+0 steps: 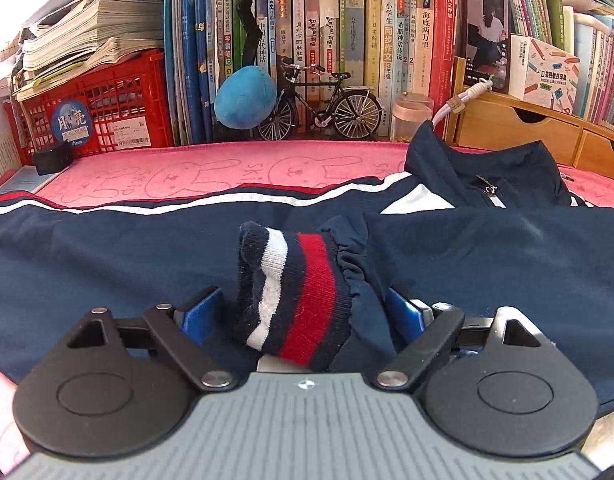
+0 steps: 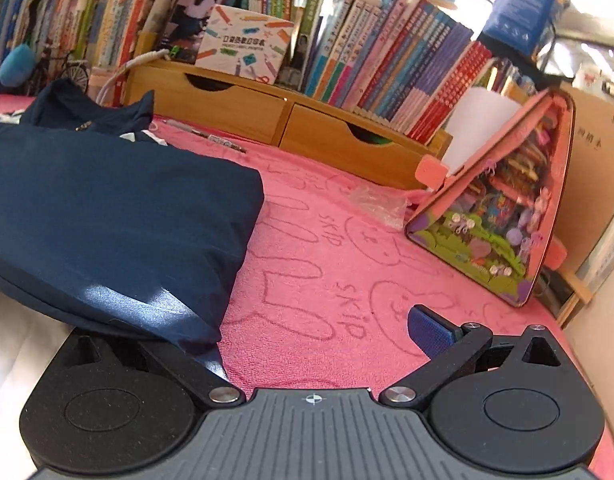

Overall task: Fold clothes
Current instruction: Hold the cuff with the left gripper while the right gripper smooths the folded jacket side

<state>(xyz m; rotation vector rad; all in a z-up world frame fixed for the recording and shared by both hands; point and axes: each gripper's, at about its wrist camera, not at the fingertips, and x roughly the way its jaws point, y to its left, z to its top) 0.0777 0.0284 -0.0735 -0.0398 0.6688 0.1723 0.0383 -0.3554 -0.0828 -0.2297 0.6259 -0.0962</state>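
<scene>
The navy jacket [image 1: 107, 256] lies spread on the pink mat [image 1: 187, 168] for folding. Its striped cuff [image 1: 291, 292] rests between the spread fingers of the left gripper [image 1: 303, 312], apparently released. The right gripper [image 2: 319, 332] is spread too, at the folded edge, holding nothing.

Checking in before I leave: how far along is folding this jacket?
Done: one sleeve lies across the navy jacket, its striped cuff on the body. In hand: nothing; the left tool stands open around the cuff, the right tool open beside the jacket's folded edge. Left: folding the body; the collar still lies exposed.
</scene>
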